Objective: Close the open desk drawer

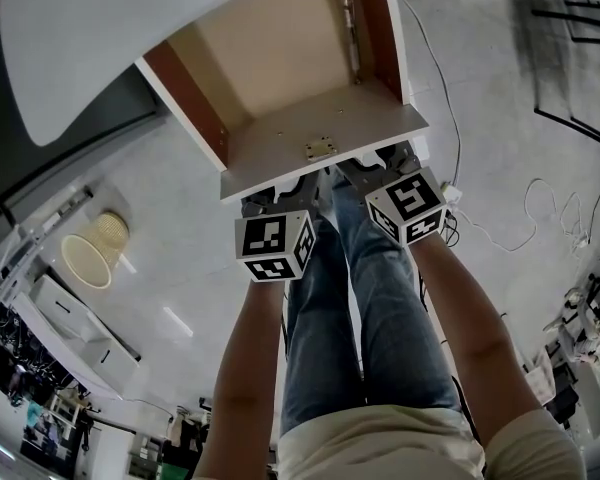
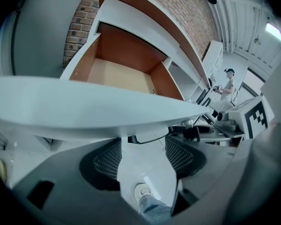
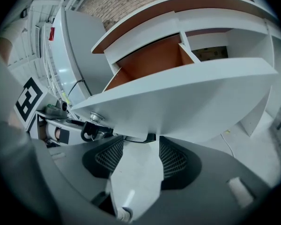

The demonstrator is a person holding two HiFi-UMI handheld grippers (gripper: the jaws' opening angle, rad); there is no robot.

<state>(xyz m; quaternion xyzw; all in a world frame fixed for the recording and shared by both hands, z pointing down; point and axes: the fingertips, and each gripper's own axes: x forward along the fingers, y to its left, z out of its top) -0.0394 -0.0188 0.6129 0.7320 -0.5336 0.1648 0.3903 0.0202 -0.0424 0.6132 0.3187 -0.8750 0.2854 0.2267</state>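
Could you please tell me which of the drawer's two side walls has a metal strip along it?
The right side wall, nearest the right gripper: a metal strip runs beside it. The left side wall is bare reddish-brown.

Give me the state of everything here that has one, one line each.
Desk drawer: open, pulled well out, nothing inside where it shows.
Left claw: open, tips at the drawer front's lower edge, nothing between them.
Right claw: open, tips at the same edge, nothing between them.
Basket: upright on the floor.
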